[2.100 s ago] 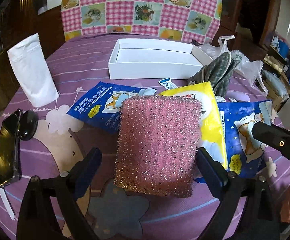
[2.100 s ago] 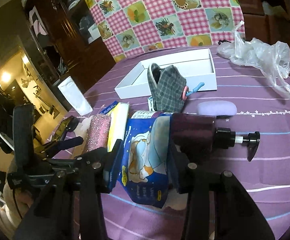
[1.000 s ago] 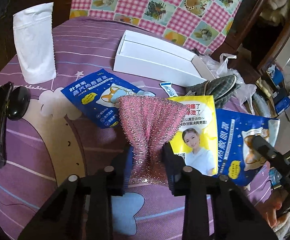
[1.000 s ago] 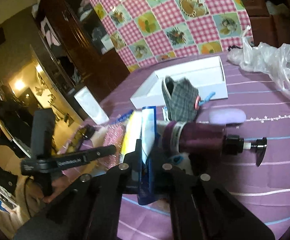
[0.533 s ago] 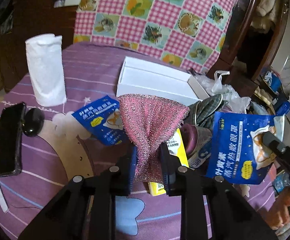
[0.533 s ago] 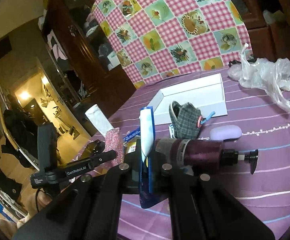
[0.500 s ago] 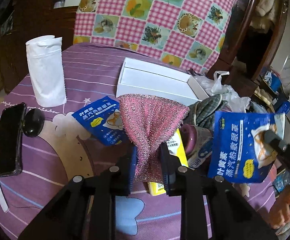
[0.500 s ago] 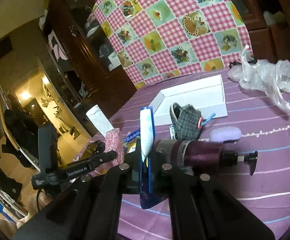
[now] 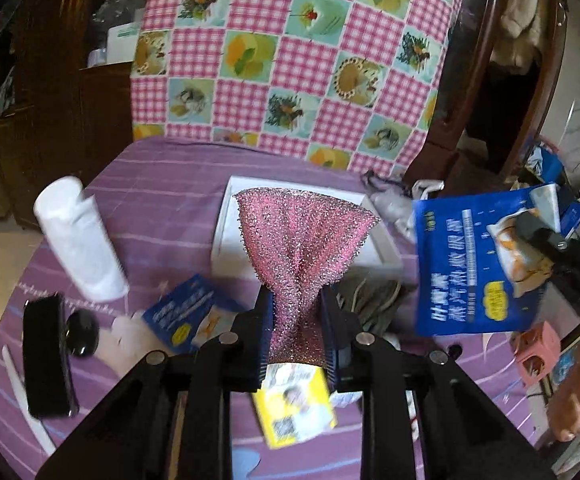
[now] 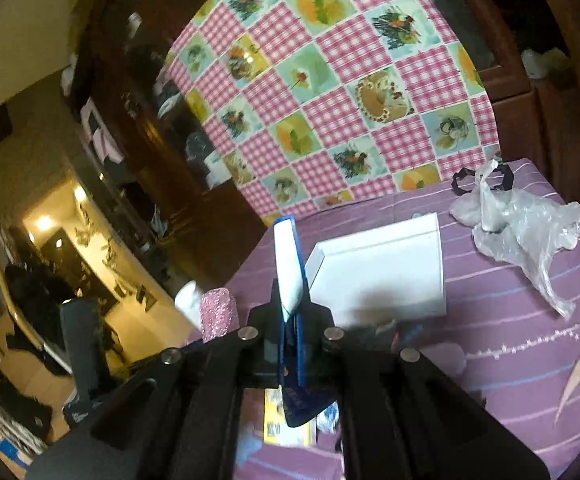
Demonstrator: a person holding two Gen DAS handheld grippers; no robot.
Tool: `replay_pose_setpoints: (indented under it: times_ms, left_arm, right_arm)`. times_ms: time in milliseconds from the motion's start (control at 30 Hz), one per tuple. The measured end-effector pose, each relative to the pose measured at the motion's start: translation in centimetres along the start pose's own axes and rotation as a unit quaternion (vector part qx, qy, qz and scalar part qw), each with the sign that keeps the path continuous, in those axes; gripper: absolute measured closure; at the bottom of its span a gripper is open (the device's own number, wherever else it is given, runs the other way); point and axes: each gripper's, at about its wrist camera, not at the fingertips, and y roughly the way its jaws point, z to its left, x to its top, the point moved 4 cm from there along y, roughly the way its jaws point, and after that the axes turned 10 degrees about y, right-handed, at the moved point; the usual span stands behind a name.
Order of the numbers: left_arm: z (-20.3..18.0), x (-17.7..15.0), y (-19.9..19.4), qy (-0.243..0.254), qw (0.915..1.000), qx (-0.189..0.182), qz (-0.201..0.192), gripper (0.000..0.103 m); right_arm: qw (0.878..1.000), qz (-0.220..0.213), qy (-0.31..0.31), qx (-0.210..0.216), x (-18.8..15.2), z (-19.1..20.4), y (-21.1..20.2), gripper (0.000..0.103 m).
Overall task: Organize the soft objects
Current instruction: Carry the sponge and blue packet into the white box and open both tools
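Pink sponge cloth [image 9: 301, 256] is pinched low in the left gripper [image 9: 297, 330], fingers clamped on its bunched lower end, top fanned out in the air above the worktop [image 9: 162, 184]. Right gripper [image 10: 290, 344] has its fingers together on the blue eye-mask packet [image 10: 288, 264], held edge-on and upright, also clear of the worktop. White box [image 9: 226, 224] sits open just beyond both, looks empty as far as I can see, likely the drop target.

To do this step well:
- carry both over the box rim before lowering, the fanned cloth could snag the near wall
- place one at a time, packet flat first, cloth on top
- release only once the item rests on the box floor

Yellow packet [image 9: 293, 408] and a second blue packet [image 9: 186, 312] lie on the worktop, not yet sorted.
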Motion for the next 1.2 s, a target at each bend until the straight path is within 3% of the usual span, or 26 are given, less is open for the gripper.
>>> replay_pose_setpoints:
  times_ms: [167,333,533,633,767,800,933,1000,1200]
  left_arm:
    - [0.5,2.8,3.5,-0.004,0.9999,-0.014,0.005,0.082]
    - [2.5,4.3,9.6,-0.042,0.9973,-0.05,0.034,0.081]
    - [3.4,6.0,15.2,-0.044,0.9973,-0.034,0.048,0.081]
    - [4.6,5.7,17.5,-0.066,0.9958,-0.029,0.058,0.081]
    - [6.6,4.1,20.2,-0.067,0.9946,0.017,0.078,0.08]
    - [7.0,3.6,20.9,-0.075,0.9939,0.006,0.08,0.08]
    - [7.2,2.6,22.5,-0.099,0.9898,-0.039,0.094,0.079]
    - [7.5,2.4,22.6,-0.102,0.9894,-0.033,0.098,0.079]
    - [7.2,1.9,22.6,-0.088,0.9828,-0.022,0.161,0.076]
  right_arm:
    - [0.999,-0.004,0.039,-0.011,3.0,-2.7,3.8,0.098]
    - [0.997,-0.002,0.077,-0.031,4.5,-7.4,8.2,0.098]
    - [0.992,0.018,0.116,-0.042,5.5,-11.9,12.4,0.098]
    - [0.989,0.029,0.137,-0.042,5.3,-13.5,15.1,0.098]
    - [0.987,0.042,0.133,-0.077,4.4,-15.7,17.7,0.098]
    - [0.985,0.054,0.139,-0.088,4.2,-16.3,18.2,0.098]
    - [0.982,0.09,0.153,-0.065,3.5,-16.9,18.8,0.098]
    - [0.98,0.108,0.146,-0.083,3.1,-17.0,19.4,0.098]
    - [0.964,0.146,0.18,-0.133,2.0,-19.3,20.3,0.098]
